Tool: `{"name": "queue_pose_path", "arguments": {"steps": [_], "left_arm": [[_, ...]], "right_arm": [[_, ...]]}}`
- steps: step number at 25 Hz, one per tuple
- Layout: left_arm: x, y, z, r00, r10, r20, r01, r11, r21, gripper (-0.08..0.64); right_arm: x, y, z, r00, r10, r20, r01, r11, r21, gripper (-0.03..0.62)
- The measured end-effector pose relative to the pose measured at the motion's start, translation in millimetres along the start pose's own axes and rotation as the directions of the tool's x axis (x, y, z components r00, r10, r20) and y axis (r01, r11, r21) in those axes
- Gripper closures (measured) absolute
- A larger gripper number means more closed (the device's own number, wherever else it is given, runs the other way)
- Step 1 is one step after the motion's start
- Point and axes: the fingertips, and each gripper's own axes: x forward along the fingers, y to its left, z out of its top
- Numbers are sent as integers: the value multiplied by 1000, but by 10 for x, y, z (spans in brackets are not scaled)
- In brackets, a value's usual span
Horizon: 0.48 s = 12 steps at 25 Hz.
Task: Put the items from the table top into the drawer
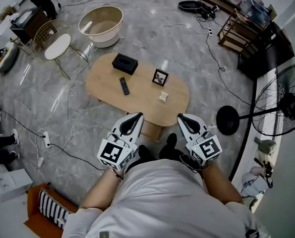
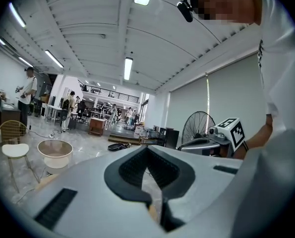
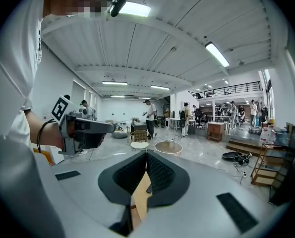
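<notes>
In the head view an oval wooden table (image 1: 107,90) stands ahead of me. On it lie a black box (image 1: 125,63), a black remote (image 1: 124,85), a small framed picture (image 1: 160,77) and a small white item (image 1: 163,97). My left gripper (image 1: 135,117) and right gripper (image 1: 181,118) hover side by side over the table's near edge, short of all the items. Both are shut with nothing between the jaws. The left gripper's (image 2: 147,148) tips meet in its own view, and so do the right gripper's (image 3: 147,154). No drawer shows clearly.
A white round tub (image 1: 101,24) and a gold-framed chair (image 1: 56,46) stand beyond the table on the left. A standing fan (image 1: 281,103) with a black base (image 1: 228,120) is at the right. Cables and a power strip (image 1: 46,139) lie on the floor.
</notes>
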Motion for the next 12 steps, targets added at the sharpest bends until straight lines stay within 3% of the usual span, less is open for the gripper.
{"name": "queue_pose_path", "arguments": {"steps": [12], "left_arm": [[586,224,-458,996,39,-76,-41,999,-28,551]], "right_arm": [[481,-572,-554,996,73,-51,-71,997,24,566]]}}
